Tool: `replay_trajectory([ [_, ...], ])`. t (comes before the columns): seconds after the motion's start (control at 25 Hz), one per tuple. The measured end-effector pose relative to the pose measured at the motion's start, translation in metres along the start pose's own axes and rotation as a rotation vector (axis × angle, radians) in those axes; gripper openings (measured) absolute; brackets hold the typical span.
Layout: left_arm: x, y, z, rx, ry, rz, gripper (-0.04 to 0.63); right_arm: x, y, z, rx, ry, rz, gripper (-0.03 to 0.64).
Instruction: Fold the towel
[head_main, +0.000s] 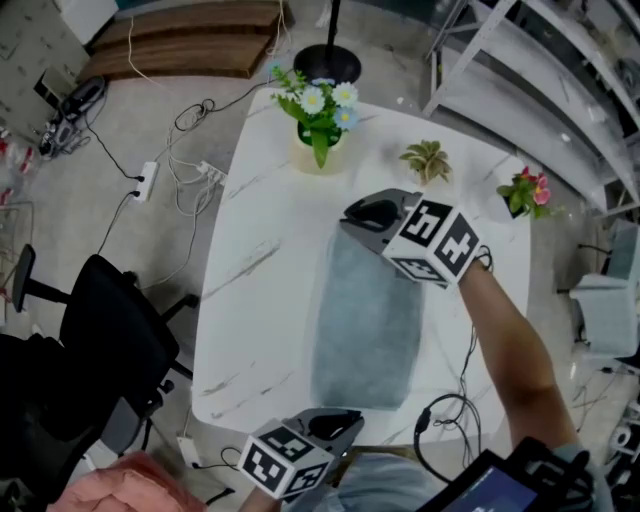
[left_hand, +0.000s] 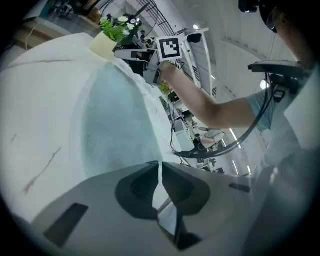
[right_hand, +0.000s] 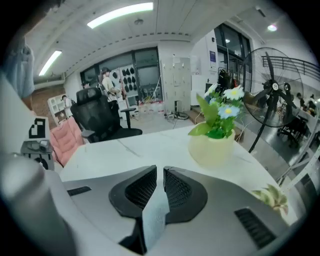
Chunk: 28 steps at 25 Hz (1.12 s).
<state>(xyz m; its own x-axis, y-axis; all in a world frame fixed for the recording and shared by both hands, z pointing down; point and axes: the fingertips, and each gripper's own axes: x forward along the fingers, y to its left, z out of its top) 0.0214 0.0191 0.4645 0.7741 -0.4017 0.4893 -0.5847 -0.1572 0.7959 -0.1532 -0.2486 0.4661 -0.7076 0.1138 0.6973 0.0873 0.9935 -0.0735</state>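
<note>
A grey-blue towel (head_main: 366, 325) lies as a long strip on the white marble table (head_main: 255, 290). My right gripper (head_main: 362, 222) is over the towel's far end. In the right gripper view its jaws (right_hand: 160, 172) stand almost together, and a strip of towel (right_hand: 154, 217) is pinched between the pads. My left gripper (head_main: 338, 424) is at the towel's near end, by the table's front edge. In the left gripper view its jaws (left_hand: 160, 172) are nearly closed, with a pale bit of cloth (left_hand: 167, 220) between them. The towel (left_hand: 117, 117) stretches ahead toward the other gripper (left_hand: 167, 50).
A cream pot of flowers (head_main: 320, 115) stands at the table's far edge. A small succulent (head_main: 428, 160) and a pink-flowered plant (head_main: 525, 192) stand at the far right. A black office chair (head_main: 105, 345) is left of the table. Cables lie on the floor.
</note>
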Motion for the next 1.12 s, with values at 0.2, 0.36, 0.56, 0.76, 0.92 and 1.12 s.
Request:
replay_trajectory([
  [0.2, 0.015, -0.015, 0.027, 0.075, 0.015, 0.007, 0.025, -0.042, -0.013, -0.034, 0.022, 0.142, 0.077, 0.178],
  [0.36, 0.034, 0.0, 0.035, 0.102, 0.056, 0.041, 0.026, -0.044, -0.024, -0.096, 0.044, 0.281, 0.103, 0.214],
  [0.56, 0.044, 0.026, 0.042, 0.075, 0.064, 0.089, 0.026, -0.035, -0.022, -0.116, 0.148, 0.303, 0.244, 0.252],
  [0.76, 0.05, 0.039, 0.042, 0.043, 0.09, 0.102, 0.026, -0.03, 0.002, -0.116, 0.183, 0.35, 0.47, 0.163],
  [0.92, 0.043, 0.032, 0.048, 0.066, 0.064, 0.112, 0.028, -0.035, 0.009, -0.1, 0.186, 0.288, 0.477, 0.086],
  [1.12, 0.02, 0.008, 0.04, 0.137, 0.019, 0.121, 0.026, -0.075, 0.031, -0.056, 0.064, 0.21, 0.335, 0.083],
])
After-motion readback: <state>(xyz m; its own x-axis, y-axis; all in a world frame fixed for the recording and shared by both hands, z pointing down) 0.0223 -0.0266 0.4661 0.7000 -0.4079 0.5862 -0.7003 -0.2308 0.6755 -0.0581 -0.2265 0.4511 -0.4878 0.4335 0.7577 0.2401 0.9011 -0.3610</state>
